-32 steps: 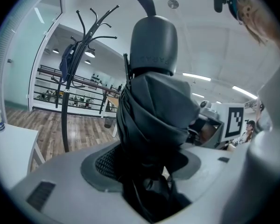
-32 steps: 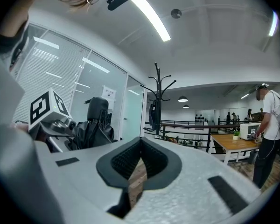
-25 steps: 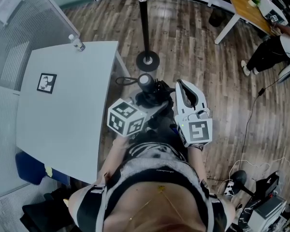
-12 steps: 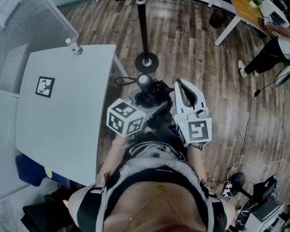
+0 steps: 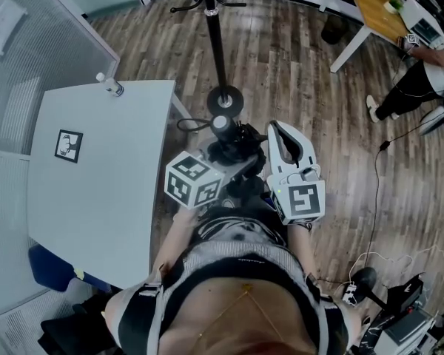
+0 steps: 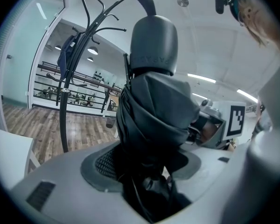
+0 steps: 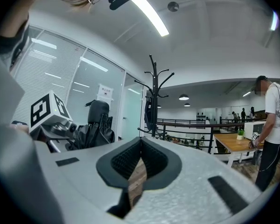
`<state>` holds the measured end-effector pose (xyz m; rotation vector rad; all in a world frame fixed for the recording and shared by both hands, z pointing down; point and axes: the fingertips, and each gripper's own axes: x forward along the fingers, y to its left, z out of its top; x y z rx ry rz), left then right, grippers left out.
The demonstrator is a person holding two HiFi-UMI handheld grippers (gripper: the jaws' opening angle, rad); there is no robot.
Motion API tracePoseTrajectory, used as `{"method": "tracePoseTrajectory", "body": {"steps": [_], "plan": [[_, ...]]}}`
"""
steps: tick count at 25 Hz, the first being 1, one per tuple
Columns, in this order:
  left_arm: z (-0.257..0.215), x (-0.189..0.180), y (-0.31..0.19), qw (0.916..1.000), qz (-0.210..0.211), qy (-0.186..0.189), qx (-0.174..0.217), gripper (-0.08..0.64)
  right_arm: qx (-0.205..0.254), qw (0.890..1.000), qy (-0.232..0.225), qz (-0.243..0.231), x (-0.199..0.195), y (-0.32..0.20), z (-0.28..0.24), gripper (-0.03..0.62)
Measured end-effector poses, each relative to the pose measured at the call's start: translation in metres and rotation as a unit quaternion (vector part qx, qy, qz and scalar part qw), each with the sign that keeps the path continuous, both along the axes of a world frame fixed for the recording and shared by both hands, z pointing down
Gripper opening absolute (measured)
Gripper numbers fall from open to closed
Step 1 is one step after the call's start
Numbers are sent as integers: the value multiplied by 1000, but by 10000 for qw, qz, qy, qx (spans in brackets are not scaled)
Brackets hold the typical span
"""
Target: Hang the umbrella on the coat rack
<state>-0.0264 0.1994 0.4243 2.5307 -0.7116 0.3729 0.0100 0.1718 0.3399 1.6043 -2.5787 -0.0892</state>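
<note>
Umbrella (image 6: 155,111) clamped in left tool (image 6: 144,169).

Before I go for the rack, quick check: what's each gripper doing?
Left gripper: closed, holding the folded umbrella.
Right gripper: closed, empty.

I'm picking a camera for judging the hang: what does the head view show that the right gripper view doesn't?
Only the head view: the coat rack's round base and the white table with a bottle. Only the right gripper view: the rack's top hooks and ceiling lights. Both: the folded umbrella in the left gripper.
</note>
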Motion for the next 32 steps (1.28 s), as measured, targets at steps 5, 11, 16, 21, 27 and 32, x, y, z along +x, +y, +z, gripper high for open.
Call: {"method": "tracePoseTrajectory", "body": {"steps": [5, 11, 16, 21, 27, 32], "plan": [[-1, 4, -26, 10000, -3, -45, -20, 249, -5, 10000, -4, -17, 4, -26, -1, 5], [-5, 8, -53, 9999, -61, -80, 1, 249, -4, 9999, -6, -139, 5, -54, -3, 5], [-10, 12, -74, 9998, -180, -88, 10, 249, 15, 9996, 22, -264, 9, -75, -9, 5], [-13, 25, -89, 9996, -272, -112, 28, 249, 1, 9992, 5, -405, 18, -91, -13, 5], [-13, 39, -111, 9990, -418, -129, 48, 249, 97, 9983, 29, -577, 32, -115, -16, 5], [-11, 52, -131, 9985, -526, -121, 74, 249, 114, 9977, 50, -673, 44, -135, -15, 5]]}}
